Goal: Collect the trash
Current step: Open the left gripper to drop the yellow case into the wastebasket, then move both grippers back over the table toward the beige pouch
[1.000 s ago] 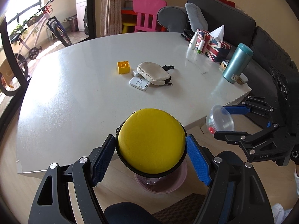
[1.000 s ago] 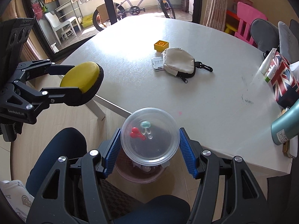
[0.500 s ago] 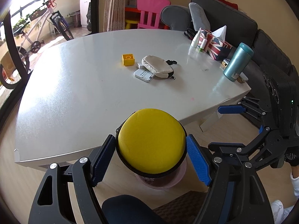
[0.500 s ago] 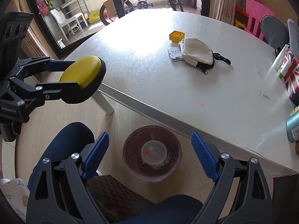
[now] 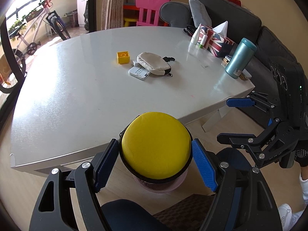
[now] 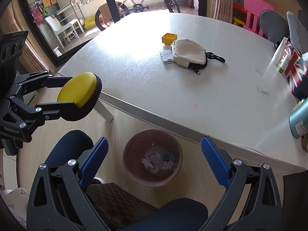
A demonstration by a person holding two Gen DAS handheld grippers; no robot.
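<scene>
1. The left gripper [image 5: 155, 160] had its jaws clamped on a round yellow case [image 5: 156, 147], one blue pad pressed against each side of it, its flat face turned up.
2. Seen from the right wrist, that gripper [image 6: 77, 100] reached in level from the left, the case [image 6: 79, 92] held off the near edge of the surface [image 6: 192, 88] rather than over it.
3. The right gripper [image 6: 154, 160] pointed forward and down with its jaws wide apart and nothing between them.
4. Directly between and below those jaws stood the pink bin [image 6: 153, 156] on the wood floor, just under the surface's edge; a clear plastic tub [image 6: 154, 156], crumpled paper and a small dark piece lay inside.
5. In the left wrist view the bin [image 5: 159, 184] showed only as a rim beneath the held case, with the right gripper [image 5: 233, 120] off to the right, level and spread.
6. Well beyond both jaws, on the surface, lay a yellow block [image 6: 169, 38], a beige pouch [image 6: 189, 52] partly over a white card [image 6: 167, 55], and at far right a flag-printed tissue box [image 6: 293, 67] and a teal bottle [image 6: 299, 121].
</scene>
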